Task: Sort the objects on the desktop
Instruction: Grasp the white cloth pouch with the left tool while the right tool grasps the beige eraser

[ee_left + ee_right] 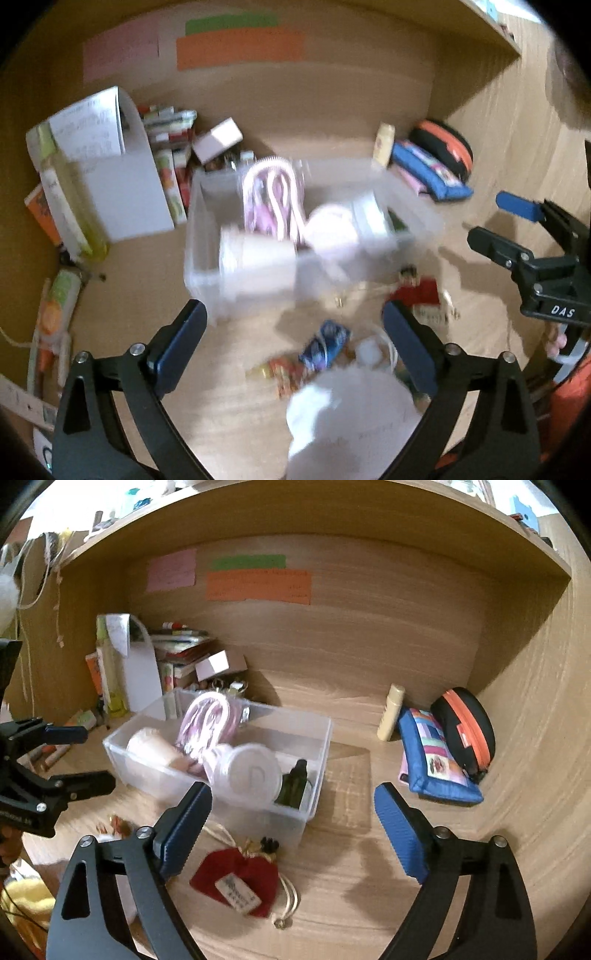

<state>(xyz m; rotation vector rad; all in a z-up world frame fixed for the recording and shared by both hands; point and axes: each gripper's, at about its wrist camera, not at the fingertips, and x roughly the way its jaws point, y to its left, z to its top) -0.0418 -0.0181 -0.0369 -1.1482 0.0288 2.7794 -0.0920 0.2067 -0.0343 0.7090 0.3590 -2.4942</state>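
On desk (369, 849): one bin (317, 738), two pouches (436, 760).

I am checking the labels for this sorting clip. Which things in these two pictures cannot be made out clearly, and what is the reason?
- Small blue packet and red-and-yellow wrappers on the wooden desk, left wrist view: motion blur, print unreadable.
- Large white shape, left wrist view: blurred and cut off by the bottom edge.
- Writing on the orange paper strip, right wrist view: too small.
- Dark green bottle in the clear plastic bin, right wrist view: half hidden by the round white lid.
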